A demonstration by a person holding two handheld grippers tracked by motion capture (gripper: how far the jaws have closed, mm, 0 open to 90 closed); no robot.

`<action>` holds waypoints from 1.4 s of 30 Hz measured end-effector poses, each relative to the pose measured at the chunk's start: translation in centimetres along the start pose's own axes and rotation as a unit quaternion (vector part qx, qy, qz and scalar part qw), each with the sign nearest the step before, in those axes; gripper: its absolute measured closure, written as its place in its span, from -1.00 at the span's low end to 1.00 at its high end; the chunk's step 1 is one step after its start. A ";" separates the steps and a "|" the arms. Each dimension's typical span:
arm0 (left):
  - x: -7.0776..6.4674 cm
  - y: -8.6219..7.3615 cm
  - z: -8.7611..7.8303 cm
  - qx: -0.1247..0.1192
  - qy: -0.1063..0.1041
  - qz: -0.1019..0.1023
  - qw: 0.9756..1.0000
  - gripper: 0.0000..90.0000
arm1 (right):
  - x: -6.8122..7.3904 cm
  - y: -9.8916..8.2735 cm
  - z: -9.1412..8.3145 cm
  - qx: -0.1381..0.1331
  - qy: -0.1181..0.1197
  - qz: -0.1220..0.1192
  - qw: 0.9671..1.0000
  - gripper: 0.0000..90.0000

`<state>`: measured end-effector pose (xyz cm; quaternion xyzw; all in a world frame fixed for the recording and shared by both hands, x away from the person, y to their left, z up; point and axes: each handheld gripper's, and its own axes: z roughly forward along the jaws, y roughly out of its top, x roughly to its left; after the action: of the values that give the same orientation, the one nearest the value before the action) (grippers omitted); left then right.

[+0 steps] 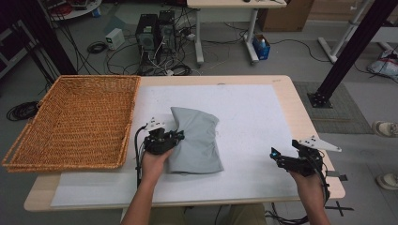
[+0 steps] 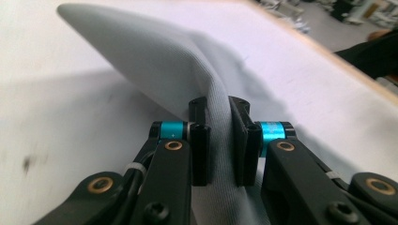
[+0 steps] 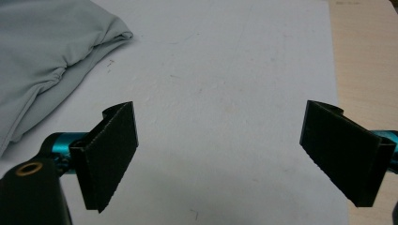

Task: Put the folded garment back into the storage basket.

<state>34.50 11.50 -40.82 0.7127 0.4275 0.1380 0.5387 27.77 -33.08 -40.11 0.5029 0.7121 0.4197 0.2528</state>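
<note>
1. Cables, computer towers (image 1: pixel 155 30) and desk legs crowd the floor beyond the wooden table (image 1: pixel 300 110); the corners of the room are too dark to make out.
2. White sheeting (image 1: pixel 253 122) covers most of the tabletop, and a wicker basket (image 1: pixel 75 122) sits at its left end, hanging partly over the edge.
3. Near the middle of the sheet lies a grey cloth (image 1: pixel 197 138), folded and bunched; its underside and inner folds are hidden.
4. At the cloth's left edge, the left gripper (image 2: pixel 219 143) is clamped on a raised fold, with fabric pinched between the pads. From above, the hand (image 1: pixel 152 164) and gripper body cover the pinch point.
5. Well apart from the cloth, the right gripper (image 3: pixel 220 157) hovers over bare sheet near the table's right edge, jaws wide apart with nothing between them. Its right jaw is cut off by the picture's edge.
</note>
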 end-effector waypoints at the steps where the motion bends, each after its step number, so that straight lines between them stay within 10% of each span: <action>1: -0.6 1.0 -0.1 -0.010 -0.014 0.015 1.000 0.77 | 0.0 -0.1 -0.1 -0.003 0.002 0.003 1.000 -0.74; 20: -3.1 7.4 -3.0 -0.078 -0.072 0.113 0.988 0.78 | -0.6 -0.3 -0.4 -0.007 0.002 0.013 1.000 -0.74; 34: -4.0 12.1 -6.4 -0.158 -0.146 0.174 0.961 0.78 | -0.8 -0.1 -0.8 -0.013 0.000 0.015 1.000 -0.74; 42: -2.1 14.2 -9.6 -0.184 -0.136 0.185 0.956 0.78 | -0.9 0.0 -0.9 -0.014 -0.002 0.016 1.000 -0.74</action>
<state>33.43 15.38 -24.04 0.6798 0.1776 0.2134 0.6789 27.36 -34.24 -39.68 0.5114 0.6976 0.4326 0.2543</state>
